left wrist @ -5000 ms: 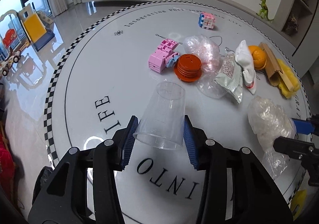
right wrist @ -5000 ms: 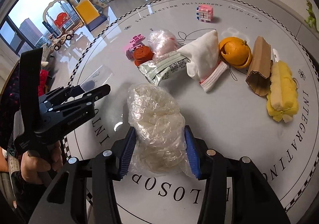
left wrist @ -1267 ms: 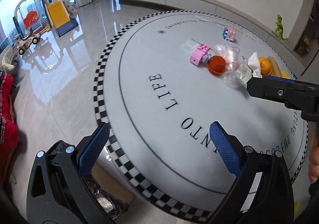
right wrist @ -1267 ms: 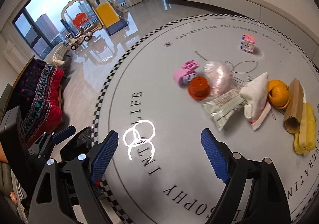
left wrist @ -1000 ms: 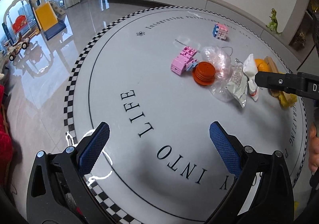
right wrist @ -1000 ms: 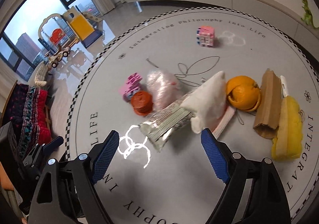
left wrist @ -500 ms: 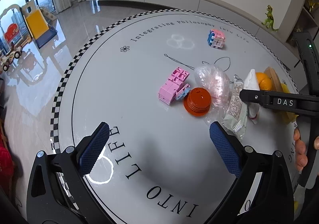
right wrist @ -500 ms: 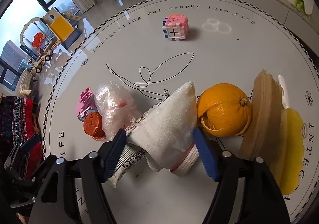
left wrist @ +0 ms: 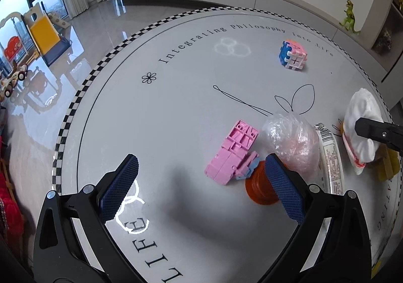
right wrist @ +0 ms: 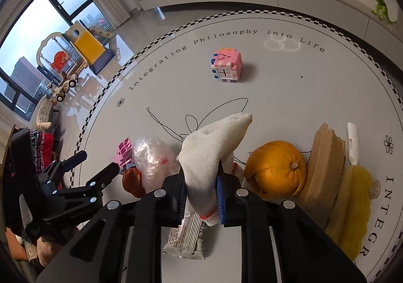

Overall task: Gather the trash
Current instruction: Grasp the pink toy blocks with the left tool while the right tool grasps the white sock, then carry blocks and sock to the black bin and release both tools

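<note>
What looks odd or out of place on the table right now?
The right claw is shut on a white sock, clothing rather than obvious trash. The orange beside it has its peel split open. Toys sit among the rubbish: a pink block and a cube.

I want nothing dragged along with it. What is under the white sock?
Under the white sock, pinched by the right tongs, a silver snack wrapper pokes out below. How far the wrapper runs beneath the sock is hidden by the cloth and tongs.
</note>
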Demonstrator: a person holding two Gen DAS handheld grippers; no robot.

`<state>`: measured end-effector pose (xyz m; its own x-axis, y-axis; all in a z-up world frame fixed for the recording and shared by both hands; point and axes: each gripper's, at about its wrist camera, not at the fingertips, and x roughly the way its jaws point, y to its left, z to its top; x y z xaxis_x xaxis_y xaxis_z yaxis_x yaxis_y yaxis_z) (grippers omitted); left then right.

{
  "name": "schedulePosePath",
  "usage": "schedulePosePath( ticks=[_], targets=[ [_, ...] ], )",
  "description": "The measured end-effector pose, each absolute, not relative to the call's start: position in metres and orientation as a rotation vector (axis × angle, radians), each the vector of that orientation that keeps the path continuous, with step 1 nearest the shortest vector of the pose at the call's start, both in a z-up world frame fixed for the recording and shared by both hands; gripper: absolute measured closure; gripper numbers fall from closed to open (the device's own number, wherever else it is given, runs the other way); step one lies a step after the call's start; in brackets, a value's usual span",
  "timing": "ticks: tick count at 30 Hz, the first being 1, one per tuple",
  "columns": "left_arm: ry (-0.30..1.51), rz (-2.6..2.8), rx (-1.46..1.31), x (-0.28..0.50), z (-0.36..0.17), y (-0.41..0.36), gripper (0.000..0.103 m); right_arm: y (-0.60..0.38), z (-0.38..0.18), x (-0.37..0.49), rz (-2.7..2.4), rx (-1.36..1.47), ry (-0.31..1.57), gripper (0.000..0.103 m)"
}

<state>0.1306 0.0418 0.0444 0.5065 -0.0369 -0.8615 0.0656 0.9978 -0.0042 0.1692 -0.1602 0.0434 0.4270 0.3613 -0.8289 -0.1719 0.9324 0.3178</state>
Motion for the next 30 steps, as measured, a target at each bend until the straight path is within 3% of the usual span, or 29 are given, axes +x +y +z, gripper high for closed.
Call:
schedulePosePath(
  ticks=[5,17,30],
  targets=[
    [1.056,-0.098,0.058,0.145,0.036,0.028,0.006,-0.161,0.043,0.176,0.346,0.192,1.077,0.082],
    [1.103,-0.109,0.006,0.148,0.018,0.031,0.049,-0.165,0.048,0.171,0.357,0.220,1.060,0.082],
    [1.042,-0.076,0.013,0.086,0.054,0.053,0.050,-0.147,0.080,0.127,0.400,0.201,1.019,0.082]
  ],
)
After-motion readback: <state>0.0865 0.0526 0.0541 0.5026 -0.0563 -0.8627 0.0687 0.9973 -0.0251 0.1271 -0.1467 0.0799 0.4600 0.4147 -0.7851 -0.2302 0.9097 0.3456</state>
